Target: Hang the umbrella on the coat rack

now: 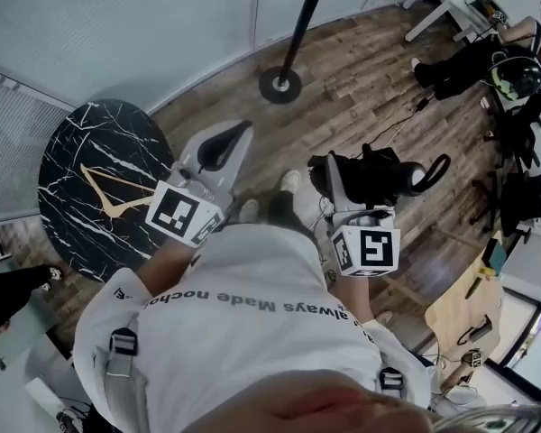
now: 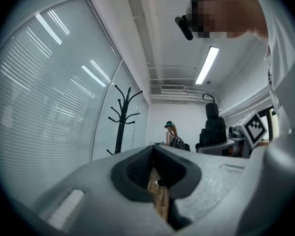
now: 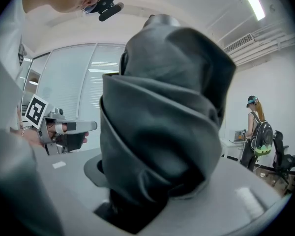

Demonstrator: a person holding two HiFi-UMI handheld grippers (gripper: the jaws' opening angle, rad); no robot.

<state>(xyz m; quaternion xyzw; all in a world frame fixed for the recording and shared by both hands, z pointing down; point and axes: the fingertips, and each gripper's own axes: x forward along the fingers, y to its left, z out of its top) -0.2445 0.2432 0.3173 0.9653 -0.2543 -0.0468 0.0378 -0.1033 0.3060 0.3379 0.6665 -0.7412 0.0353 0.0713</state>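
The step in hand looks like the carry toward the coat rack (image 1: pixel 297 27), which stands on the wooden floor well ahead of the person, by the glass wall. To do it well, I would keep the folded umbrella (image 1: pixel 379 177) level and firmly pinched on the way. Its looped end (image 1: pixel 437 171) should then go toward one of the rack's upturned hooks, lifted above the hook before lowering, so the loop catches rather than slides off. The free gripper could steady the loop or the pole, since the rack's base looks small and a push might tip it.

The right hand-held gripper (image 1: pixel 339 177) is clenched around the umbrella's bunched black fabric. Its jaws stand fairly wide because the bundle is thick. The umbrella lies crosswise in it, in front of the person's waist. The left hand-held gripper (image 1: pixel 237 139) has its jaws drawn together with nothing between them, and faces roughly toward the rack.
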